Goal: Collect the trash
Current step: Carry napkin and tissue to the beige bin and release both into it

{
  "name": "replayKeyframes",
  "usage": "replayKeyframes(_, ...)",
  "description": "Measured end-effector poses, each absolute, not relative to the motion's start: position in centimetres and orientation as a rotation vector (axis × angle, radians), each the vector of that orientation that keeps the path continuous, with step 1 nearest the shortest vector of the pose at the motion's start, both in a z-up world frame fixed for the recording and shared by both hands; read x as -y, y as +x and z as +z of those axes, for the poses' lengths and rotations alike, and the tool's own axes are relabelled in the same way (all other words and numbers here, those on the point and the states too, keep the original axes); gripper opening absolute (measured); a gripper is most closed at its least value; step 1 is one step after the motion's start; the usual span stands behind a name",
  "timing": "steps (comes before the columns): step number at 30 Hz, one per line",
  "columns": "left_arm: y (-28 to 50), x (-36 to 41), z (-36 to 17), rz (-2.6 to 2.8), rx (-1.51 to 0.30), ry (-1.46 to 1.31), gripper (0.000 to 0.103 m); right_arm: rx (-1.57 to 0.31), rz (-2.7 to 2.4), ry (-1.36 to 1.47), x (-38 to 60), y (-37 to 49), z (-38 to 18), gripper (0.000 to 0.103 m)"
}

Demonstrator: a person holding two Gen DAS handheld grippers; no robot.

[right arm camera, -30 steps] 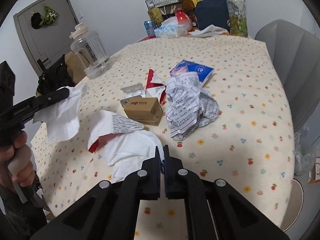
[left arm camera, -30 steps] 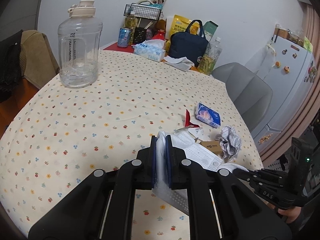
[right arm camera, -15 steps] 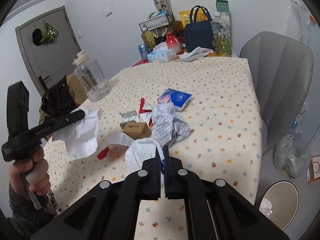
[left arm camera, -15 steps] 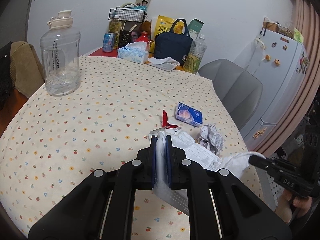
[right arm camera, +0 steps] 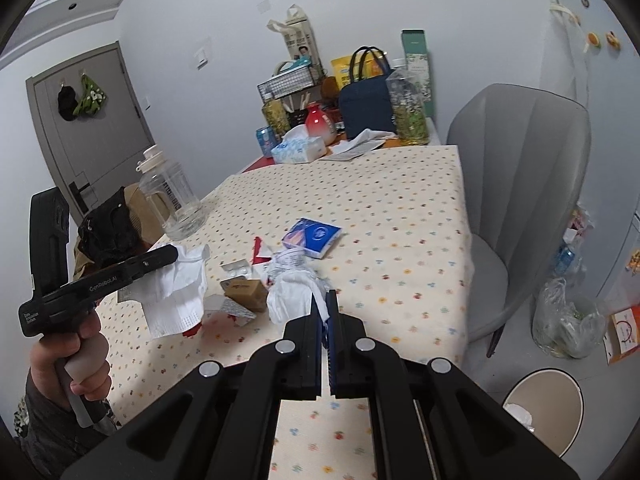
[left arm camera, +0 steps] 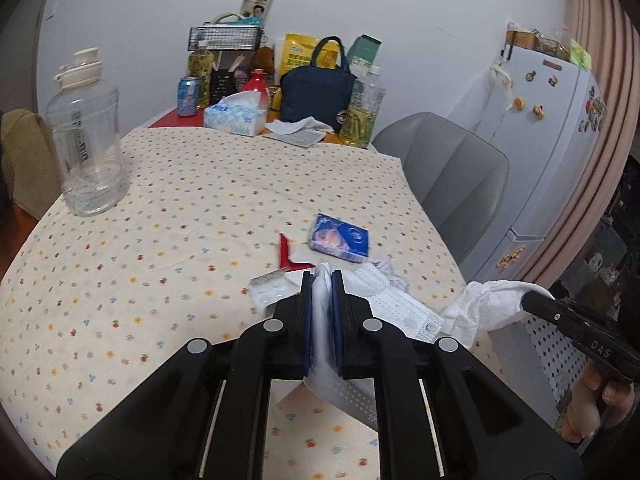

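Observation:
My left gripper [left arm camera: 322,276] is shut on a white face mask [left arm camera: 396,306] that hangs from it above the table; it also shows in the right wrist view [right arm camera: 176,296]. My right gripper [right arm camera: 324,296] is shut on a crumpled white tissue [right arm camera: 292,292], lifted off the table; the tissue also shows in the left wrist view [left arm camera: 484,304]. On the flowered tablecloth [right arm camera: 400,216] lie a blue tissue pack [right arm camera: 312,236], a small brown box [right arm camera: 246,290], a pill blister [right arm camera: 238,268], a red-and-white wrapper [right arm camera: 260,254] and crumpled printed paper [right arm camera: 288,260].
A round trash bin [right arm camera: 544,412] stands on the floor at the lower right, beside a grey chair [right arm camera: 524,184] and a plastic bag [right arm camera: 568,320]. A large clear water jug [left arm camera: 86,140] stands at the table's left. Bottles, a tissue box [left arm camera: 236,118] and a navy bag [left arm camera: 316,88] crowd the far end.
My right gripper has lifted the white tissue off the table and pulled back, bringing the floor bin into view. My left gripper still holds the mask and has risen slightly.

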State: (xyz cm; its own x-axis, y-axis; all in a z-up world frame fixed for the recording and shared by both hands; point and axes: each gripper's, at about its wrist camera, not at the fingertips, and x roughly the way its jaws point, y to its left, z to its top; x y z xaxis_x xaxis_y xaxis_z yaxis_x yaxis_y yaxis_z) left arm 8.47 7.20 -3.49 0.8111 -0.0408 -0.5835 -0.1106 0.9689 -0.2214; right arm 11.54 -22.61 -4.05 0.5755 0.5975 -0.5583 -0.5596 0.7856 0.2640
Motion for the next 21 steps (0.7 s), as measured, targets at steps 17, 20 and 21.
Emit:
replayKeyframes(17,13.3,5.5,-3.1,-0.172,-0.655,-0.128,0.009,-0.67,0.476,0.177,34.0,12.7,-5.3,0.003)
replayKeyframes(20,14.1,7.5,-3.3,-0.196,-0.669,-0.111,0.009,-0.68,0.437,0.21,36.3,12.9,-6.1,0.003)
replayKeyframes(21,14.3,8.1,-3.4,-0.204,-0.674,-0.106,0.009,-0.684,0.424,0.219,37.0,13.0,-6.4,0.003)
